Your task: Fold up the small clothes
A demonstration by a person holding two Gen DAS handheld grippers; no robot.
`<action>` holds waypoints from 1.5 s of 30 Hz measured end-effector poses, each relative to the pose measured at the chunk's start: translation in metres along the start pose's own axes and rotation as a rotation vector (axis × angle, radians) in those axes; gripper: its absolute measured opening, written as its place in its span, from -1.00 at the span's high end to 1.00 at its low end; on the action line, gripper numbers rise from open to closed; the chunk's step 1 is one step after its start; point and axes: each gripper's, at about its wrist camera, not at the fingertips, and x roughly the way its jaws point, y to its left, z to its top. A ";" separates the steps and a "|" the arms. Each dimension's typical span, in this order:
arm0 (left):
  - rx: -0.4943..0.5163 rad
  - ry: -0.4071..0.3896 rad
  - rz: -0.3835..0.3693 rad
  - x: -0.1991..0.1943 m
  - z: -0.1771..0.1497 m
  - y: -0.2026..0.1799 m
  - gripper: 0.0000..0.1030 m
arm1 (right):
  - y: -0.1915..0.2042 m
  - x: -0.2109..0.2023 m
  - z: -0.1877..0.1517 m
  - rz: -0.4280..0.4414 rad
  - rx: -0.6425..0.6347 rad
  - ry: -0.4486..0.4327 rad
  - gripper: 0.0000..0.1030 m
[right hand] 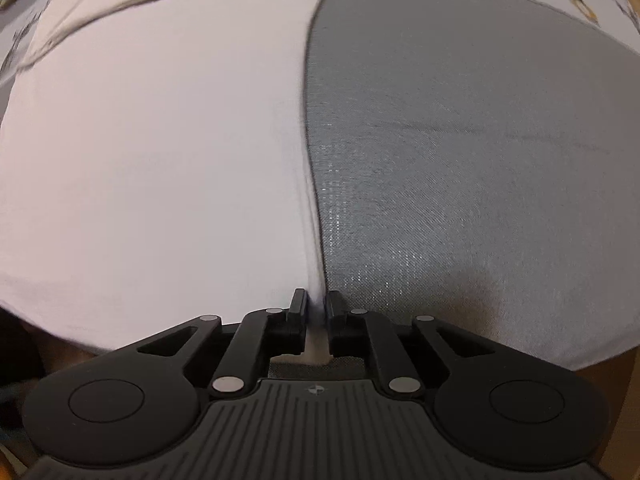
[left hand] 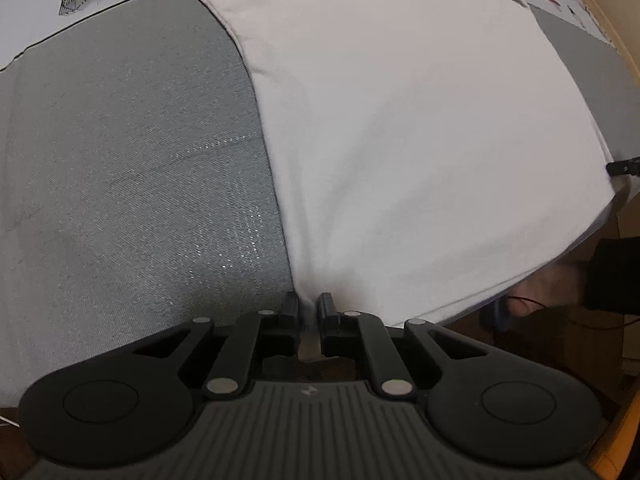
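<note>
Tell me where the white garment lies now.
The white garment lies spread on the grey cloth, with its near corners pinched by the left gripper and right gripper.

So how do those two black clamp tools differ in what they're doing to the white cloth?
The left gripper pinches the white cotton garment at its left near corner; the right gripper pinches the right near corner. Grey woven fabric lies left of the left gripper's view, right of the right gripper's. Both are closed on the hem.
</note>
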 end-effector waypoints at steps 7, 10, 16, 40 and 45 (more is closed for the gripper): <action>0.040 -0.017 0.025 -0.006 0.009 -0.013 0.89 | -0.001 -0.003 -0.002 0.008 0.011 -0.020 0.88; 0.100 -0.063 0.026 -0.026 0.012 -0.021 0.89 | -0.009 -0.024 -0.004 0.046 0.015 -0.083 0.89; 0.182 -0.187 0.015 -0.094 0.008 -0.027 0.90 | -0.019 -0.099 0.006 0.169 0.063 -0.286 0.90; 0.045 -0.342 0.045 -0.121 0.086 0.016 0.91 | -0.066 -0.149 0.031 0.299 0.269 -0.425 0.91; 0.003 -0.271 0.103 -0.065 0.132 0.031 0.90 | -0.055 -0.088 0.090 0.191 0.299 -0.342 0.91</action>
